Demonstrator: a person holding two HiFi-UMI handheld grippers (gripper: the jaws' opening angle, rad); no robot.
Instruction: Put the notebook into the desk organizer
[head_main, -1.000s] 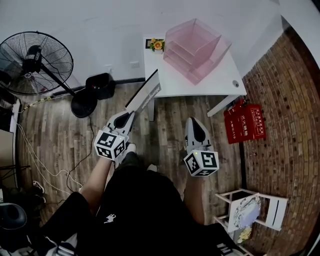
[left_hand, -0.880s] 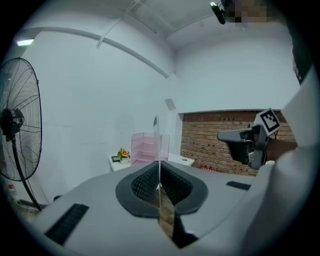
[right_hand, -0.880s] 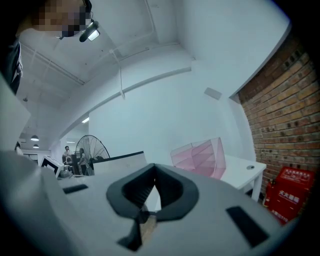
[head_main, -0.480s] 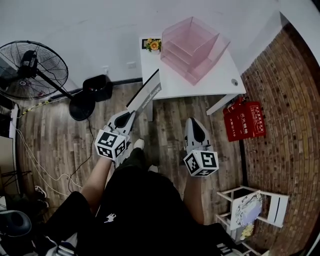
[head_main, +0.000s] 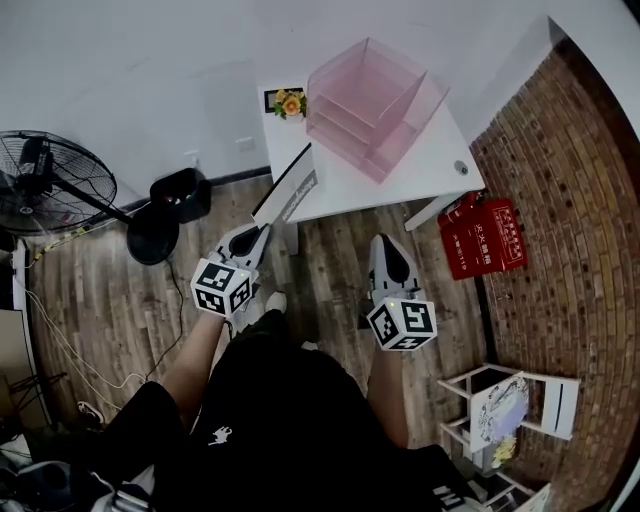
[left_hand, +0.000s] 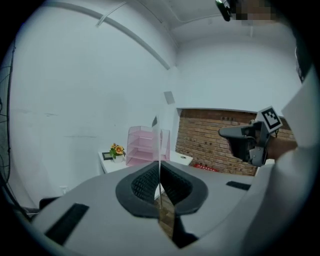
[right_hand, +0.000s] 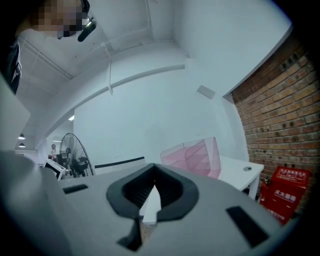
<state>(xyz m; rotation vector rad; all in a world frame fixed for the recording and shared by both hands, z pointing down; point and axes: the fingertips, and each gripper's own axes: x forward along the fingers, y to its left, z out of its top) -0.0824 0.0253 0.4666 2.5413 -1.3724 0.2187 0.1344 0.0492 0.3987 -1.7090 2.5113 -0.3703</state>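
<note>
While the left tool (head_main: 262, 230) clamps the notebook (head_main: 288, 187) on edge beside the worktop's (head_main: 345, 188) near left corner, the right tool (head_main: 385, 241) is closed, empty; the organizer (head_main: 375, 105) stands toward the far edge.

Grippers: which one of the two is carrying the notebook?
The left gripper: its jaws clamp the notebook by one edge. The right gripper has nothing between its jaws.

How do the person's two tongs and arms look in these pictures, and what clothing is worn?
Both the left tongs and right tongs have light grey, tapering bodies with dark ribbed pads. Each carries a white cube with black square markers. No cables show. The person wears black clothing with a small white logo; the forearms are unsleeved.
</note>
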